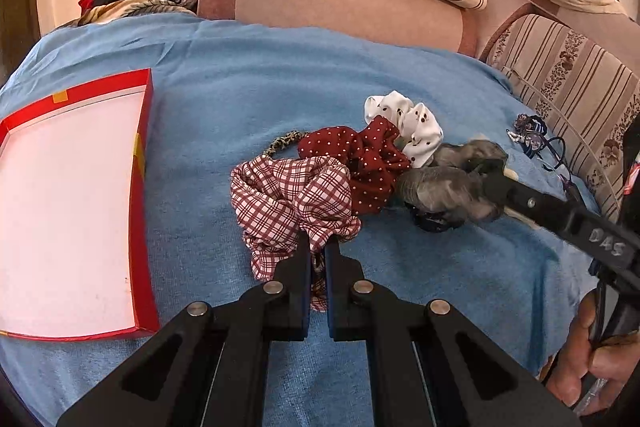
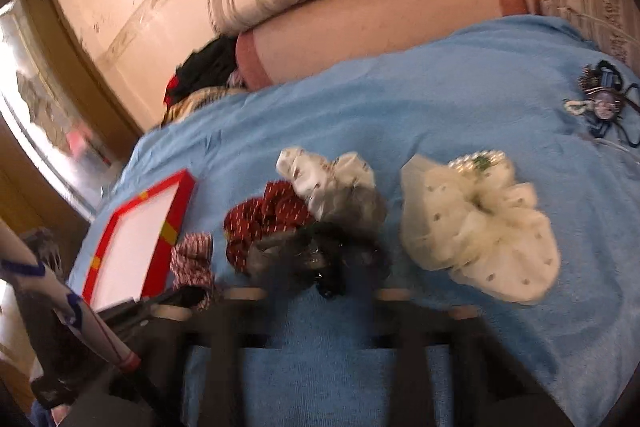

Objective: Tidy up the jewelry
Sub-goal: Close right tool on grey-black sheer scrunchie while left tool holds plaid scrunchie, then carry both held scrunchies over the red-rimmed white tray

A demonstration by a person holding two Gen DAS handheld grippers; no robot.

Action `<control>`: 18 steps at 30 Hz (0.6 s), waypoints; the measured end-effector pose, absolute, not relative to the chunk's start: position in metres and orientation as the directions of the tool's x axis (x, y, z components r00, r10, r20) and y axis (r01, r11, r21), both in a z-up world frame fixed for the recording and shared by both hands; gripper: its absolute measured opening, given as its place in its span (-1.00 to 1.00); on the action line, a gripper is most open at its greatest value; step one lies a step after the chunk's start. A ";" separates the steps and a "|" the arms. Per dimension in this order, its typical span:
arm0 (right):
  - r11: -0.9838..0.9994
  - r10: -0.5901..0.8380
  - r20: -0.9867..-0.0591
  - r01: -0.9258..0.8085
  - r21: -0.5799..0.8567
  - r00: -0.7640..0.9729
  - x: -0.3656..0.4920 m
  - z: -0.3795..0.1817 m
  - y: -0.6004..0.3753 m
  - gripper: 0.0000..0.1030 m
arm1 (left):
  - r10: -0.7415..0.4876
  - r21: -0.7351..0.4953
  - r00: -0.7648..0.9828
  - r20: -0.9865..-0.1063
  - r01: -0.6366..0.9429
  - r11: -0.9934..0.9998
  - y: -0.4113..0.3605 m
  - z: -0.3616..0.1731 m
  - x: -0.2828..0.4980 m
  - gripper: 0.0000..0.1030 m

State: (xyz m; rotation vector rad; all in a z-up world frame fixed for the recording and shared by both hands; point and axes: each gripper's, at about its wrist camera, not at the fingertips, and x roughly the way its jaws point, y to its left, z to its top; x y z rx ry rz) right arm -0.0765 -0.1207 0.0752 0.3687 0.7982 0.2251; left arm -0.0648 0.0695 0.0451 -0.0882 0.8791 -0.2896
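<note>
On blue towel (image 1: 208,75), tangled fabric scrunchies (image 1: 294,199).

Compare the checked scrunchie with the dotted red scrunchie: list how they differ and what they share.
The checked scrunchie has a red-and-white plaid print; the dotted red scrunchie is dark red with small white dots.
The checked one is pinched between the left tongs; the dotted one is not gripped.
The checked one lies nearer the red box; the dotted one lies beside the white scrunchie.
Both are gathered fabric loops on the blue towel, touching each other.
</note>
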 end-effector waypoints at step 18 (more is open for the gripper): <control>0.903 0.349 -0.547 -0.116 0.414 0.761 -0.132 0.123 -0.130 -0.80 | -0.314 -0.194 0.657 -0.685 0.251 0.948 0.064 0.090 -0.091 -0.90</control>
